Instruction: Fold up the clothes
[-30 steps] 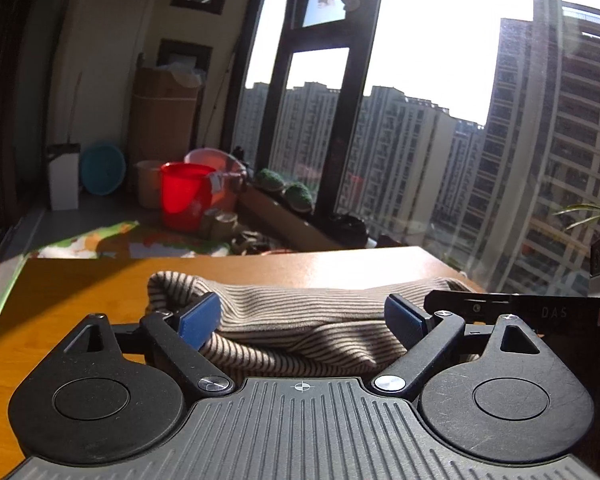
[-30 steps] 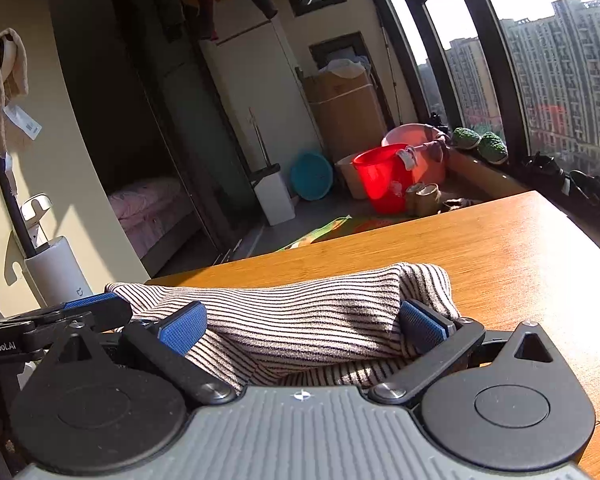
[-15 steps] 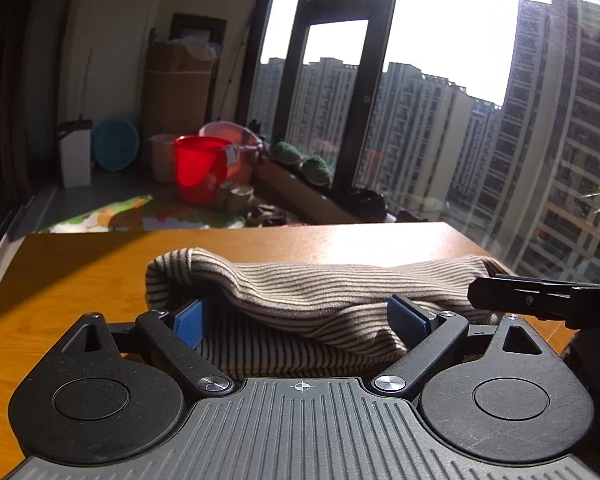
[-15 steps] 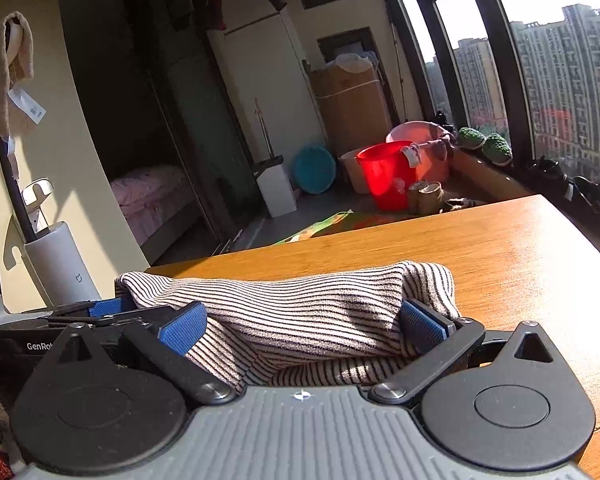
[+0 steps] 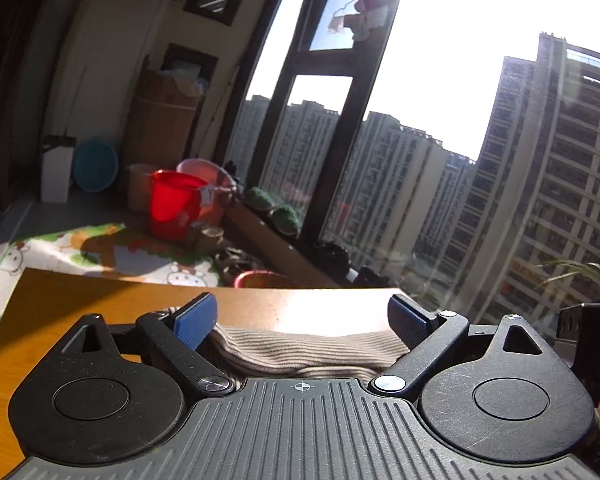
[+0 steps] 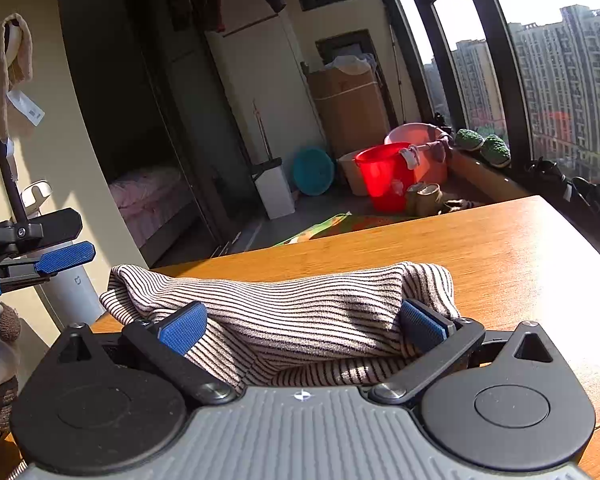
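Note:
A folded brown-and-cream striped garment [image 6: 284, 300] lies bunched on the wooden table [image 6: 520, 248]. My right gripper [image 6: 302, 326] is open, its blue pads [image 6: 182, 326] set wide on either side of the bundle's near edge. My left gripper [image 5: 300, 320] is also open, and its pads [image 5: 194, 320] stand above the garment [image 5: 308, 354] without touching it. The right wrist view shows the left gripper [image 6: 60, 240] raised at the far left, clear of the cloth. Part of the right gripper [image 5: 584, 324] shows at the right edge of the left wrist view.
A white cylinder [image 6: 72, 292] stands beside the table's left end. Beyond the far table edge [image 5: 220, 286] are a red bucket [image 5: 172, 204], a pink basin [image 6: 416, 136], a cardboard box [image 6: 348, 108] and tall windows. Bare wood lies right of the garment.
My left gripper has lifted and pulled back from the garment, so the cloth now sits low under its pads. The right gripper has stayed open around the bundle.

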{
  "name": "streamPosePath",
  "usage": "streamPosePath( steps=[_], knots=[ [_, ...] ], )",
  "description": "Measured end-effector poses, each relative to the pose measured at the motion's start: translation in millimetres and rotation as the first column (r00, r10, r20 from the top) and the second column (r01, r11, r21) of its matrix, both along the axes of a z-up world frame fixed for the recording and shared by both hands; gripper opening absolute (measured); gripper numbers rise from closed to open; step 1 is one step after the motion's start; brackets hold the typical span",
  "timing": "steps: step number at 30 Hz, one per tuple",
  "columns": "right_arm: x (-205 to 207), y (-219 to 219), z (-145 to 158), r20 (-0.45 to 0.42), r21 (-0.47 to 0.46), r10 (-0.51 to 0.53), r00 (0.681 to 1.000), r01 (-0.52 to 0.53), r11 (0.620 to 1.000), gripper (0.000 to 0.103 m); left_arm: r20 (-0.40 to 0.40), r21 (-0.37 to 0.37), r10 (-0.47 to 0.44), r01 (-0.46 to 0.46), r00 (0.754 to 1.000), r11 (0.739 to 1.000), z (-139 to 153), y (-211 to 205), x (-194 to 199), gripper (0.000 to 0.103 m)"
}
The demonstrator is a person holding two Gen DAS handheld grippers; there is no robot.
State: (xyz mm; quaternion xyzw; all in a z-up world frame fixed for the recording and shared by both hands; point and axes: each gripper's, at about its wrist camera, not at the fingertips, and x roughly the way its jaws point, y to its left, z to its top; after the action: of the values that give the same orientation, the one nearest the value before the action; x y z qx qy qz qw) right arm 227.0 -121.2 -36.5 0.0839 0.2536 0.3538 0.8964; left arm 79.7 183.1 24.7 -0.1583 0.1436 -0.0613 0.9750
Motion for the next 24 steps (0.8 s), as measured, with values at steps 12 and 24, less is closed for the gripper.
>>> streamPosePath(
  steps=[12, 24],
  knots=[
    [0.1, 8.4, 2.2, 0.009, -0.057, 0.015, 1.0, -0.014, 0.998, 0.103, -0.163, -0.028, -0.04, 0.036, 0.986, 0.999, -53.3, 5.2, 42.4, 0.097],
    [11.5, -2.5, 45.9, -0.021, -0.006, -0.005, 1.0, 0.005, 1.0, 0.051, -0.154, 0.057, -0.04, 0.049, 0.987, 0.997, -59.8, -10.4, 35.5, 0.097]
  ],
)
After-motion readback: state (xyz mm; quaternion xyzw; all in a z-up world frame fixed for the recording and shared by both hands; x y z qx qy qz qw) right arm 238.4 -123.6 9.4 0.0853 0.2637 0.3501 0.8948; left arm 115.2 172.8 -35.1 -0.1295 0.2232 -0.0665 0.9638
